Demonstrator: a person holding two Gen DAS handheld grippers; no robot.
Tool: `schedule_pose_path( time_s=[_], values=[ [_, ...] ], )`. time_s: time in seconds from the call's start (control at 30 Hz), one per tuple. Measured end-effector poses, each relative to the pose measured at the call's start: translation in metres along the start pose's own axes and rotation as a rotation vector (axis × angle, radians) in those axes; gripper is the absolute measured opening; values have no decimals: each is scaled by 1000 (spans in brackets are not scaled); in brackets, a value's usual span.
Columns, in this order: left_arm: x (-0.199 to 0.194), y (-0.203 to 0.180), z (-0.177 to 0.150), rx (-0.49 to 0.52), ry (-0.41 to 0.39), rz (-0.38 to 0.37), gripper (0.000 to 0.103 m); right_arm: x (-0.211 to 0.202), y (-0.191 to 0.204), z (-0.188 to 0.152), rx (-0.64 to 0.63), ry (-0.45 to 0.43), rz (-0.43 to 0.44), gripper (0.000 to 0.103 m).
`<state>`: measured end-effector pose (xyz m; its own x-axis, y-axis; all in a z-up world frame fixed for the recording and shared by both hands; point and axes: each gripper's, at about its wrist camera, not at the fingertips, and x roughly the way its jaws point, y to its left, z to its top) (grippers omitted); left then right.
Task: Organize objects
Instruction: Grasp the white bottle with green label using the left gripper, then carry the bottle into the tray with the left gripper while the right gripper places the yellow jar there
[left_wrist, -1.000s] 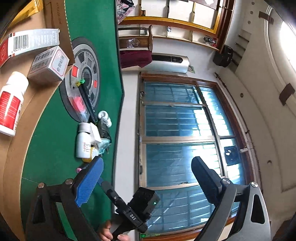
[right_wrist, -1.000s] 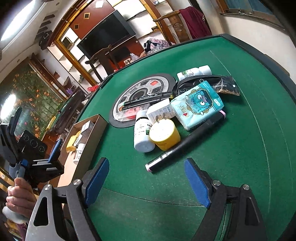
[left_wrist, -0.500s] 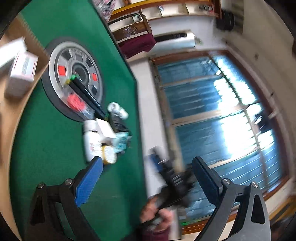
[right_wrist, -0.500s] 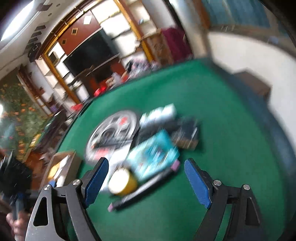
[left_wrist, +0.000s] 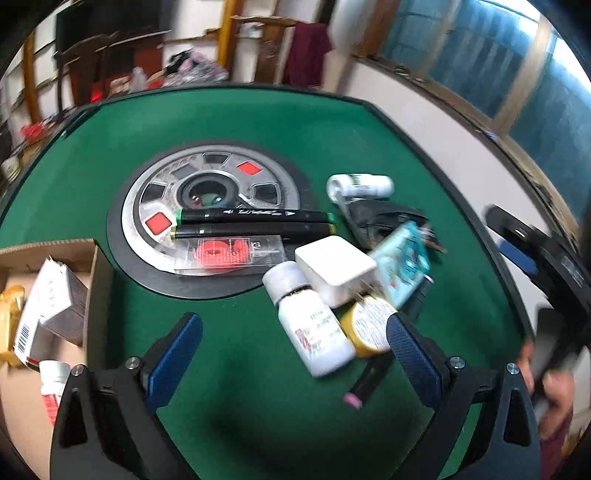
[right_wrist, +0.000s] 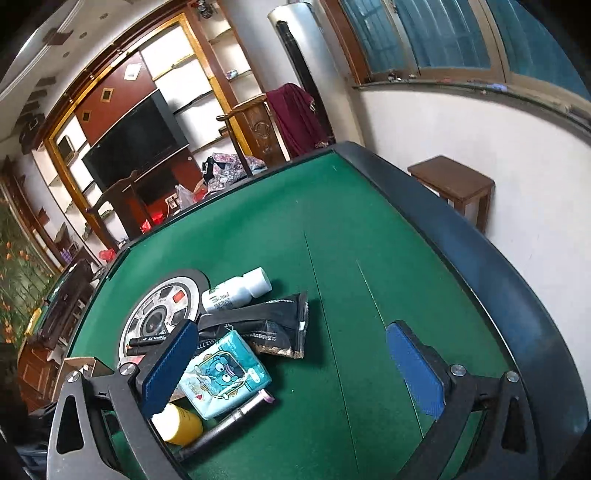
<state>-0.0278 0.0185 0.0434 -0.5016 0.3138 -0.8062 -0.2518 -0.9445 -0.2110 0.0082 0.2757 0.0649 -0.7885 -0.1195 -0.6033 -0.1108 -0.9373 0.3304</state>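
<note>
A pile lies on the green table: a white pill bottle, a yellow jar, a white box, a teal tissue pack, a black pouch, a second white bottle and a black pen with a pink tip. Two black markers and a clear case rest on the round centre disc. My left gripper hangs open above the pill bottle without touching it. My right gripper is opening over bare felt, with nothing between its pads and the pile by its left finger.
A cardboard box at the left holds small cartons and a red-labelled bottle. The table's raised black rim runs along the right. Beyond it stands a wooden stool. A hand carries the other gripper at the right edge.
The left gripper rolled from sideways to upright and now looks down on the pile. The right gripper swung right, leaving the pile at its left finger, and its jaws spread wider.
</note>
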Motion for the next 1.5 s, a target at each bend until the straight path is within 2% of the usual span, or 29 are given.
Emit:
schedule_pose_path(
  time_s=[0.03, 0.1, 0.17, 0.2, 0.23, 0.27, 0.47, 0.6, 0.63, 0.73, 0.97, 1.13, 1.27, 1.33, 1.4, 1.47, 1.5],
  values=[
    [5, 0, 1, -8, -4, 20, 96, 1, 3, -1, -9, 6, 6, 103],
    [14, -4, 4, 4, -9, 77, 81, 4, 11, -2, -33, 18, 8, 103],
    [26, -9, 3, 18, 18, 98, 55, 6, 15, -4, -48, 21, 8, 103],
    [29, -9, 3, 15, 27, 93, 48, 7, 16, -4, -51, 22, 9, 103],
    [32, -9, 2, 15, 38, 99, 36, 7, 16, -5, -53, 22, 10, 103],
    [33, -9, 1, 19, 43, 115, 33, 9, 17, -5, -53, 25, 11, 103],
    [41, -8, -2, 24, 50, 144, 34, 14, 15, -8, -41, 47, 19, 103],
    [44, -21, -7, 100, 19, 220, 36, 16, 17, -11, -50, 55, 15, 103],
    [45, -22, -8, 107, 12, 222, 33, 17, 19, -11, -55, 58, 16, 103],
    [40, -17, -11, 66, 13, 169, 32, 16, 24, -14, -73, 57, 33, 103],
    [-14, -3, -26, -8, -62, 102, 33, 17, 48, -24, -172, 58, 84, 103],
    [-65, 21, -47, -63, -142, 108, 33, 16, 73, -38, -279, 59, 143, 103],
    [-95, 48, -65, -106, -174, 123, 33, 18, 100, -60, -399, 108, 226, 103],
    [-107, 61, -73, -125, -183, 132, 33, 21, 111, -69, -443, 127, 230, 99],
    [-117, 73, -80, -144, -193, 147, 33, 28, 120, -77, -485, 145, 194, 95],
    [-126, 83, -86, -166, -201, 149, 33, 36, 126, -84, -522, 167, 153, 86],
    [-128, 87, -88, -176, -204, 150, 33, 38, 126, -86, -530, 174, 140, 78]
  ],
)
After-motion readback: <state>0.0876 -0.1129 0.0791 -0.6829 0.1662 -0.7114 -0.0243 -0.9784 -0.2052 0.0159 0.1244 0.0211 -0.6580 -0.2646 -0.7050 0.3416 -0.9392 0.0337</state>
